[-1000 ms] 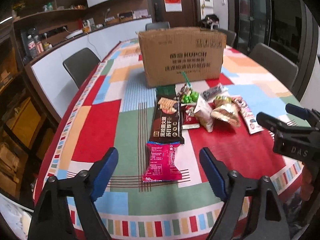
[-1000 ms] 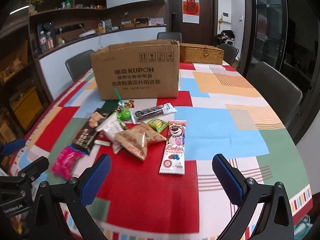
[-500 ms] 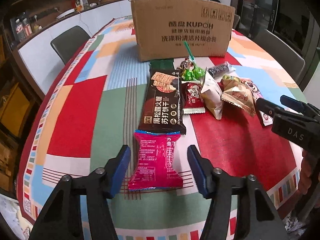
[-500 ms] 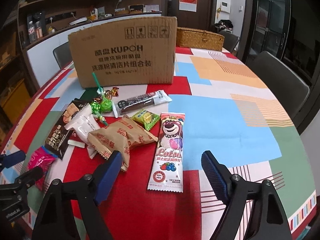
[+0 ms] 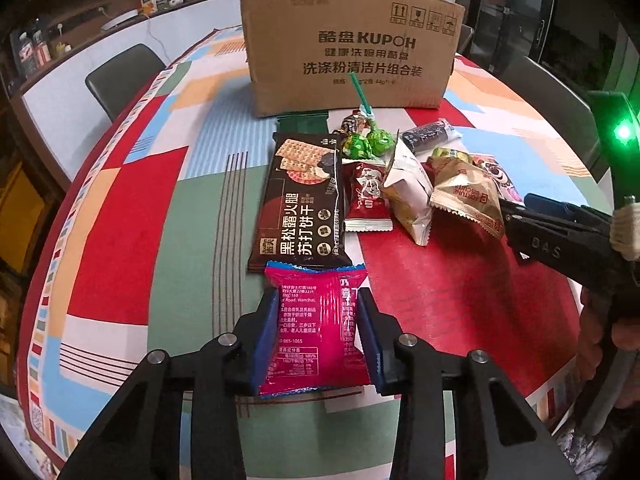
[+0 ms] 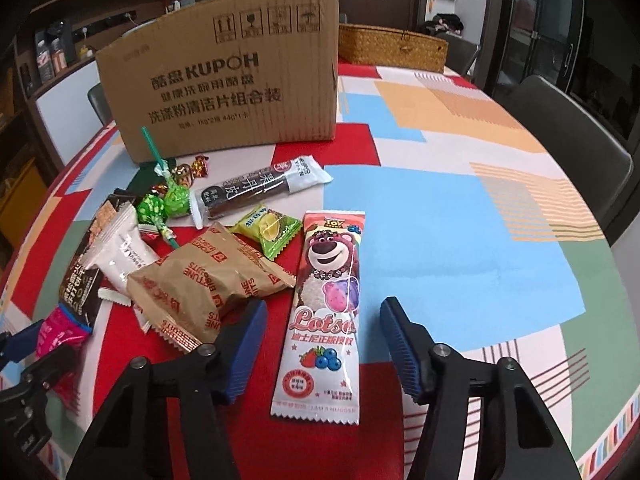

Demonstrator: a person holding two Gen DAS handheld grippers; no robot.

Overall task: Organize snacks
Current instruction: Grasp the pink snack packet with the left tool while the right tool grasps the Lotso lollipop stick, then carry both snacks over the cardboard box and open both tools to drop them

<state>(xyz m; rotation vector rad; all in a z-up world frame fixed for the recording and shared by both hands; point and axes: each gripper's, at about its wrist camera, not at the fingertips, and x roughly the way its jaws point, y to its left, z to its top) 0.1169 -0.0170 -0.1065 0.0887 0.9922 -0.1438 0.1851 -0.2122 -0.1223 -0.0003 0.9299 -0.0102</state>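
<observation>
Closing scene: a two-handed snack tidy-up on a patchwork tablecloth (image 5: 120, 208), with the cardboard box (image 5: 348, 40) as landmark.

Left wrist view, packet: the pink snack packet (image 5: 316, 332) lies flat on the cloth, well in front of the box, its far edge touching the black cracker pack (image 5: 300, 204).

Left wrist view, fingers: the left gripper (image 5: 318, 340) has its blue pads (image 5: 266, 340) pressed to both long sides of the pink packet, clamped across its middle; it appears not yet lifted.

Left wrist view, handling: likely light, soft and crinkly with a slick film; a mid-body pinch looks sound, but a hard squeeze could crush what is inside.

Right wrist view, bar: the Lotso bar (image 6: 326, 304) lies lengthwise in front of the box's right corner, beside the brown biscuit bag (image 6: 204, 284).

Right wrist view, fingers: the right gripper (image 6: 320, 344) is spread wide, straddling the bar's lower half, with neither pad touching it.

Right wrist view, handling: a long, thin, glossy wrapper, probably light and bendy; best taken across its narrow width near the middle.
</observation>
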